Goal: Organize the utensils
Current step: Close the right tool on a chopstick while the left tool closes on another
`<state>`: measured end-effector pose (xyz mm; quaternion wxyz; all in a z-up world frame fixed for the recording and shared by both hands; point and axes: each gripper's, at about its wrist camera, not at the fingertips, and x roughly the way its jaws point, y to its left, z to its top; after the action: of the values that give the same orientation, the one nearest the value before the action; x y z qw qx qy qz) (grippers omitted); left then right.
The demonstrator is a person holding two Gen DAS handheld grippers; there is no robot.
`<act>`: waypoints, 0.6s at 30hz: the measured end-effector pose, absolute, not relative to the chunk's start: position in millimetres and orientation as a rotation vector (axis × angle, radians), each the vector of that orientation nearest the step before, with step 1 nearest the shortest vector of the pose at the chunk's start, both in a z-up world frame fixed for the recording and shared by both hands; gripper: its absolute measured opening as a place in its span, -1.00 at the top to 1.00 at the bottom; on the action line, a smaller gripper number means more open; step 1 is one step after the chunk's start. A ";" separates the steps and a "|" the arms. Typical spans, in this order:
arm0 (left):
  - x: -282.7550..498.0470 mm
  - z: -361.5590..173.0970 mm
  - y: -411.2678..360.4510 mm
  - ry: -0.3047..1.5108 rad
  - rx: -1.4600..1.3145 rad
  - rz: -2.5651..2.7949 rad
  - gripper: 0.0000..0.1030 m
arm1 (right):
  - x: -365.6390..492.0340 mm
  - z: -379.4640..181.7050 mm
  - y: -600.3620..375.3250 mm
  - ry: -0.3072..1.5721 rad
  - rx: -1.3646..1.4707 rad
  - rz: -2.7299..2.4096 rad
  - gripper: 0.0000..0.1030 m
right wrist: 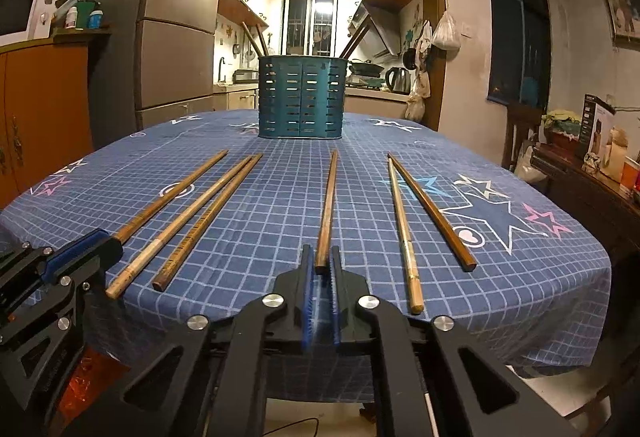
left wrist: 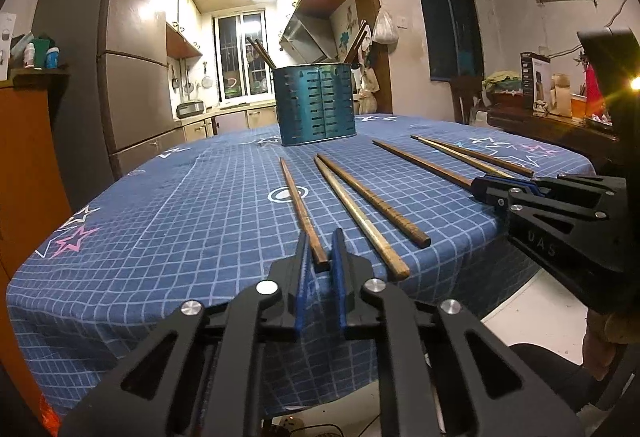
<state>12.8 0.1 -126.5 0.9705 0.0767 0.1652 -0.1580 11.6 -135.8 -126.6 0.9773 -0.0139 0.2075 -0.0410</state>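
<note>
Six chopsticks are lying on the blue checked tablecloth [right wrist: 248,229], fanned toward a teal slotted utensil holder [right wrist: 301,96] standing at the far side — a few more chopsticks are already leaning inside it.

The left gripper [left wrist: 319,261] is sitting at the near table edge with its blue-padded jaws set narrowly around the butt end of the leftmost chopstick [left wrist: 299,209]; the pads are lying right beside the wood, though whether they are actually pressing on it is hard to tell from this angle. Just beside that stick, a pale chopstick [left wrist: 360,215] and a darker chopstick [left wrist: 372,199] are lying as a pair.

The right gripper [right wrist: 321,266] is doing much the same — its jaws are nearly together around the near end of the middle chopstick [right wrist: 329,205], which is pointing straight at the holder. To its right, a light chopstick [right wrist: 402,229] and a dark chopstick [right wrist: 430,209] are meeting at their far tips and spreading apart toward the table edge.
</note>
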 end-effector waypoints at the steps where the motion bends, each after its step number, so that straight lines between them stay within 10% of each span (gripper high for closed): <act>1: 13.0 -126.2 1.4 0.336 0.154 -0.321 0.85 | 11.7 -126.2 -135.9 0.420 -0.024 -0.083 0.85; 18: 11.0 -99.8 25.0 0.390 0.096 -0.337 0.90 | -10.4 -103.4 -140.3 0.427 0.016 -0.031 0.86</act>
<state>11.0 25.0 -99.8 0.9658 0.0477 0.1929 -0.1664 -10.4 -140.3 -103.4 0.9771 0.0081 0.2119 -0.0156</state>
